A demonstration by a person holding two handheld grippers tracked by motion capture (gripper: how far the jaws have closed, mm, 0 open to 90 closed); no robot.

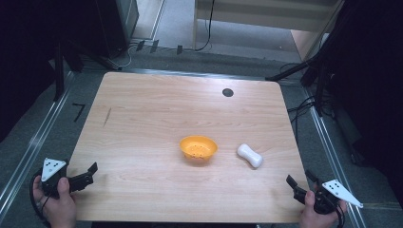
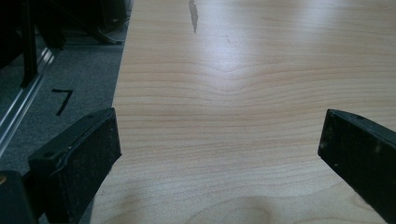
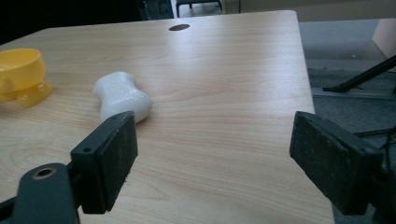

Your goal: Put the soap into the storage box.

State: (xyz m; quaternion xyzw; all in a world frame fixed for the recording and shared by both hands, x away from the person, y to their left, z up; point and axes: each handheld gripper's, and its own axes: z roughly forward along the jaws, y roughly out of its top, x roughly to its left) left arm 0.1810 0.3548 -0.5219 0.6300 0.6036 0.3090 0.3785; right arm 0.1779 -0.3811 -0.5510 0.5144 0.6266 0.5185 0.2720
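An orange bowl (image 1: pixel 198 148) with small holes in its bottom sits near the middle of the wooden table (image 1: pixel 157 109). A white peanut-shaped object (image 1: pixel 250 155) lies on its side just right of the bowl. My left gripper (image 1: pixel 87 173) hovers open over the table's front left corner with bare wood between its jaws. My right gripper (image 1: pixel 300 181) is open at the front right corner, well short of the white object (image 3: pixel 121 97), with nothing between its jaws. The bowl (image 3: pixel 19 72) appears at the left edge of the right gripper view.
A dark round hole (image 1: pixel 227 92) marks the table's far right part, and a short dark streak (image 1: pixel 107 117) lies near its left edge. Grey floor with metal rails (image 1: pixel 28 147), cables and stand legs surrounds the table. A black "7" mark (image 2: pixel 62 101) is on the floor.
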